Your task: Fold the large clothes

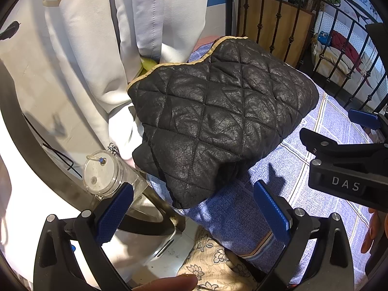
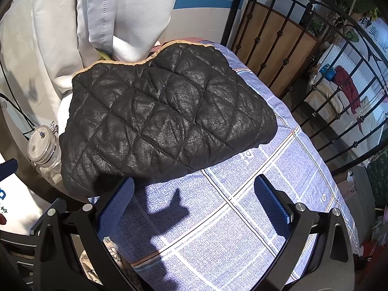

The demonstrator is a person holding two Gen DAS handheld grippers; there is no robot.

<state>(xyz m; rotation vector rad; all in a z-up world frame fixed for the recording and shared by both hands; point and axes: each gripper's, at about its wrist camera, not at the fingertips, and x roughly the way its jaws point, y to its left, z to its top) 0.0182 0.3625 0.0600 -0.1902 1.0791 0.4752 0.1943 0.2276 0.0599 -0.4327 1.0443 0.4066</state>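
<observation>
A black quilted jacket (image 1: 218, 118) with tan trim lies folded into a thick bundle on the blue checked bed sheet (image 1: 322, 140); it also shows in the right wrist view (image 2: 165, 121). My left gripper (image 1: 194, 208) is open and empty, just in front of the bundle's near corner. My right gripper (image 2: 194, 201) is open and empty, its left finger close under the bundle's near edge; it also shows from the side in the left wrist view (image 1: 344, 160).
White garments (image 1: 101, 48) hang at the left behind the jacket. A clear jar (image 1: 101, 174) stands at the bed's left edge. A black iron railing (image 2: 315, 72) runs along the far right side. A floral cloth (image 1: 213, 262) lies under the sheet's near edge.
</observation>
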